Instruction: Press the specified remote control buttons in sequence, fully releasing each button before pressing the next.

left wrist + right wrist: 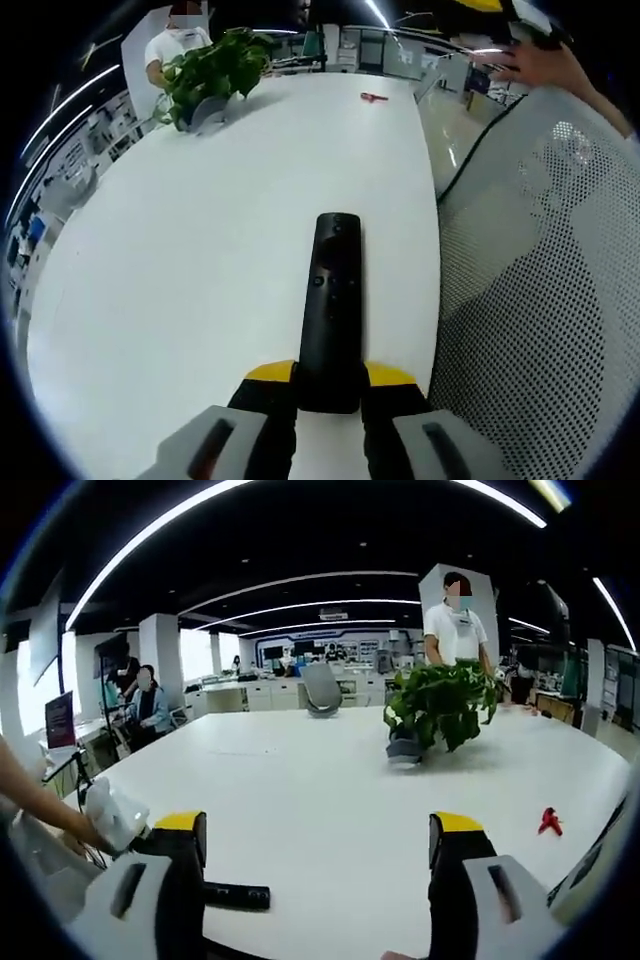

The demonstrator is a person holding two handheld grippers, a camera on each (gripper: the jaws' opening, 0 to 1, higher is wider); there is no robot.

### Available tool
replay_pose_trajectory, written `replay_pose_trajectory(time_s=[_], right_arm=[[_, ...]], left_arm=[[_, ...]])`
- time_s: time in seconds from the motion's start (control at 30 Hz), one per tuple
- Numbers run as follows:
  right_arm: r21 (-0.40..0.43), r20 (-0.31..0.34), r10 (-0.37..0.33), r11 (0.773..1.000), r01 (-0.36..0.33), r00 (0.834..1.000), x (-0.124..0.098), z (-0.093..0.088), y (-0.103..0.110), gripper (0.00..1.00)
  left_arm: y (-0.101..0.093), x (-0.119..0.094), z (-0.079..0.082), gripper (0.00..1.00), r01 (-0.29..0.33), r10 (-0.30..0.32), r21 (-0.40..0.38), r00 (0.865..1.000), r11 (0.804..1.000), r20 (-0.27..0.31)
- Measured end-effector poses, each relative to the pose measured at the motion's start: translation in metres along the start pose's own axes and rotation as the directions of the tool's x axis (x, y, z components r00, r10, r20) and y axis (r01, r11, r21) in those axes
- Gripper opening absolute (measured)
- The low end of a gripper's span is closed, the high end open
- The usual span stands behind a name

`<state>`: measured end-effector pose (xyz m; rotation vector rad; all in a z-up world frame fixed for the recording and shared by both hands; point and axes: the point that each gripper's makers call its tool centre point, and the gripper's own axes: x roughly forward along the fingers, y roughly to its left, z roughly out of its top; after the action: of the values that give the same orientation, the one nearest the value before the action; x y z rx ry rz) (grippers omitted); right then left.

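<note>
1 remote [331, 305] in left tongs [329, 397], 1 plant [215, 70]

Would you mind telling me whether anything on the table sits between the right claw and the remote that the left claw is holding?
Nothing visible does. The remote lies just left of the open right claw, with only bare white table between. The plant and small red object sit farther off.
</note>
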<state>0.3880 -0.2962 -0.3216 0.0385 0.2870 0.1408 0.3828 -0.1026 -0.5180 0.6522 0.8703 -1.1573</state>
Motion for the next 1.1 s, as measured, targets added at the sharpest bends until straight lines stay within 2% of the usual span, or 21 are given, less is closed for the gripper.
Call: replay_pose_trajectory(time_s=[0.3,0.43,0.63,0.93,1.1], right_arm=[[0.004,0.007,-0.026,1.000,0.026,1.000,0.001,0.000,-0.006,1.00],[-0.003,-0.030,-0.035,0.999,0.035,0.999,0.003,-0.007,-0.007,1.00],[-0.020,-0.047,-0.037,0.999,0.036,0.998,0.004,-0.011,-0.007,1.00],[-0.039,-0.112,-0.058,0.998,0.054,0.992,0.006,-0.023,-0.010,1.00],[-0.053,-0.127,-0.065,0.997,0.059,0.990,0.005,-0.026,-0.011,0.96]], left_arm=[[0.030,-0.010,0.014,0.23,-0.039,0.039,0.016,0.999,0.999,0.013],[0.043,-0.012,0.014,0.23,-0.055,0.054,0.013,0.998,0.998,0.009],[0.059,-0.016,0.019,0.23,-0.067,0.067,0.010,0.998,0.998,0.017],[0.081,-0.013,0.036,0.23,-0.074,0.075,0.103,0.997,0.992,-0.001],[0.097,-0.009,0.046,0.23,-0.078,0.080,0.143,0.997,0.987,-0.008]])
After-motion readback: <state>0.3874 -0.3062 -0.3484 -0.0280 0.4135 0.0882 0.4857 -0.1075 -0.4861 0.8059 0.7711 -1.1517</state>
